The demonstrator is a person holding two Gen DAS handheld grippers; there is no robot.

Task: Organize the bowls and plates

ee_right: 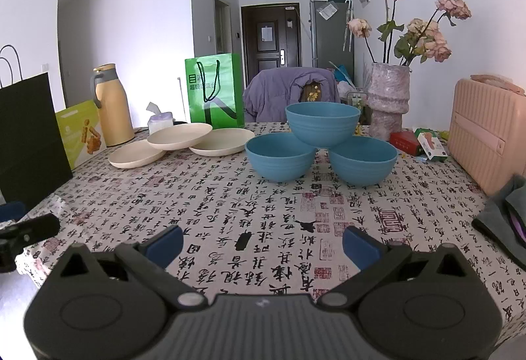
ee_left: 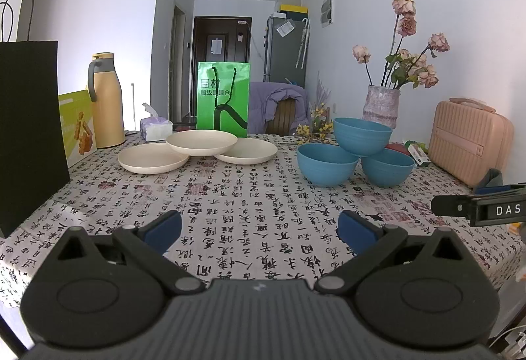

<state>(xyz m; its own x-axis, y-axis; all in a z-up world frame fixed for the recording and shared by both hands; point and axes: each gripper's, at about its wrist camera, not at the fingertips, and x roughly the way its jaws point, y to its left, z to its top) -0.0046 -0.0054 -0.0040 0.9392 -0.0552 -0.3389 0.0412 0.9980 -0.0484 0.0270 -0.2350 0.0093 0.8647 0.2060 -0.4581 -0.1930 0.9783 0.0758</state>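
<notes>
**Before the first pick: both tools wide, nothing lifted**

While neither tool has anything between its fingers, I judge this as the very start of sorting; every dish sits untouched on the table (ee_left: 250, 195).

Taking the green bag (ee_left: 223, 98) as my landmark and going left to right: three cream plates lie just in front of it. The left plate (ee_left: 149, 158) is forward and left of the bag, the right plate (ee_left: 248, 151) sits directly before its right edge, and the top plate (ee_left: 201, 141) bridges them, resting on both rims.

Well to the right of the bag stand three blue bowls in a small pyramid: the left bowl (ee_right: 279, 157), the top bowl (ee_right: 322, 125) perched on the two rims beneath, and the right bowl (ee_right: 361, 162).

My left tool (ee_left: 259, 230) hangs low over the cloth, short of the plates, spread wide and empty. My right tool (ee_right: 263, 245) is likewise spread and empty, facing the bowls.

Next, I reckon, comes lifting the perched pieces first. The top bowl wants a rim pinch and a straight lift, so the lower two do not skid; then nest all three.
</notes>
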